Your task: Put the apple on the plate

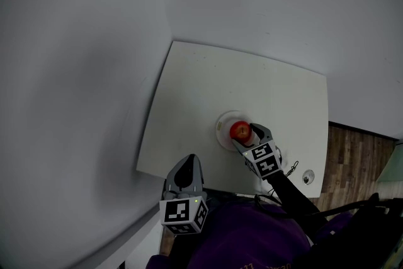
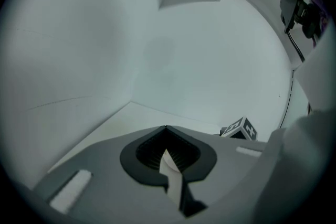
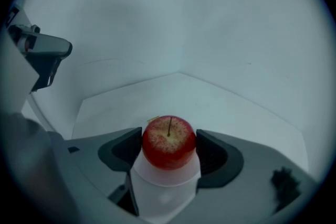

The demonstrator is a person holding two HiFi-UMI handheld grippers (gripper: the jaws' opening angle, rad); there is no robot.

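A red apple [image 1: 240, 130] sits over a small white plate [image 1: 221, 126] near the table's front edge. My right gripper [image 1: 245, 135] reaches in from the near side and is shut on the apple, one dark pad against each flank. In the right gripper view the apple [image 3: 169, 142] stands stem up between the pads, with the plate [image 3: 165, 189] showing white right under it. Whether the apple rests on the plate or hangs just above it I cannot tell. My left gripper [image 1: 187, 164] hovers at the table's near left corner, shut and holding nothing [image 2: 166, 128].
The white table [image 1: 208, 72] stands in a corner of grey walls. A round cable grommet [image 1: 308, 177] and a small black item [image 1: 291, 168] lie near its front right corner. Wooden floor [image 1: 359, 160] shows to the right of the table.
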